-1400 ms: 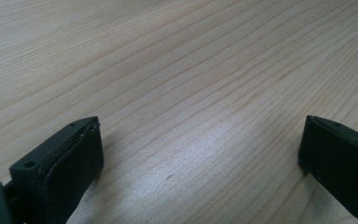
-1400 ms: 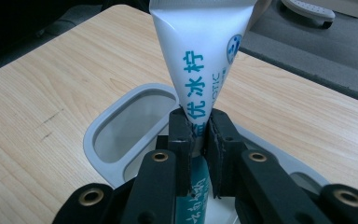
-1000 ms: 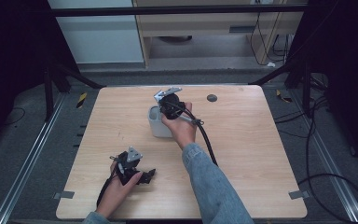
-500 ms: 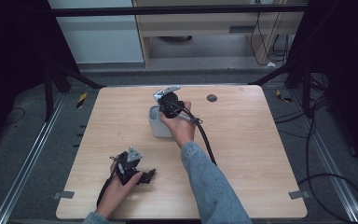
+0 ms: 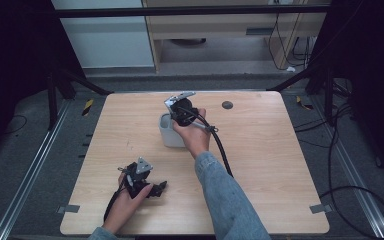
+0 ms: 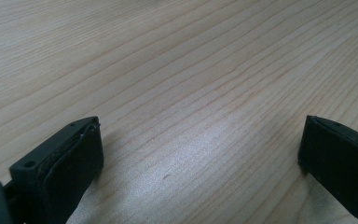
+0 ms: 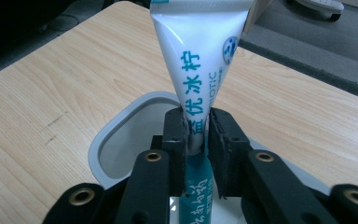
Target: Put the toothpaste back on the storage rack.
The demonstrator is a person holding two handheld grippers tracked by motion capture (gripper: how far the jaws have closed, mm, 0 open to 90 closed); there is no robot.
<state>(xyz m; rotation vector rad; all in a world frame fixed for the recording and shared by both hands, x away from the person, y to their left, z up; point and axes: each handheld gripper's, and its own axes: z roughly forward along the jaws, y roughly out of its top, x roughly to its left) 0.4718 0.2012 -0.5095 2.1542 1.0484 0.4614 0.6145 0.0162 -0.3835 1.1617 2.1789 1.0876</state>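
A white toothpaste tube (image 7: 200, 51) with teal lettering stands upright between the pads of my right gripper (image 7: 199, 128), cap end down in a light grey cup (image 7: 121, 135). The jaws have just been opening a little, and the pads still touch the tube. From above, the right gripper (image 5: 176, 119) hangs over the cup (image 5: 169, 135) at the table's far middle. My left gripper (image 5: 157, 187) rests near the front left edge. Its jaws stand wide open (image 6: 200, 154) over bare wood with nothing between them.
A small dark round disc (image 5: 227, 105) lies on the wooden table (image 5: 270, 150) to the right of the cup. The right gripper's black cable (image 5: 222, 150) runs along the sleeve. Shelving and cables stand beyond the far edge.
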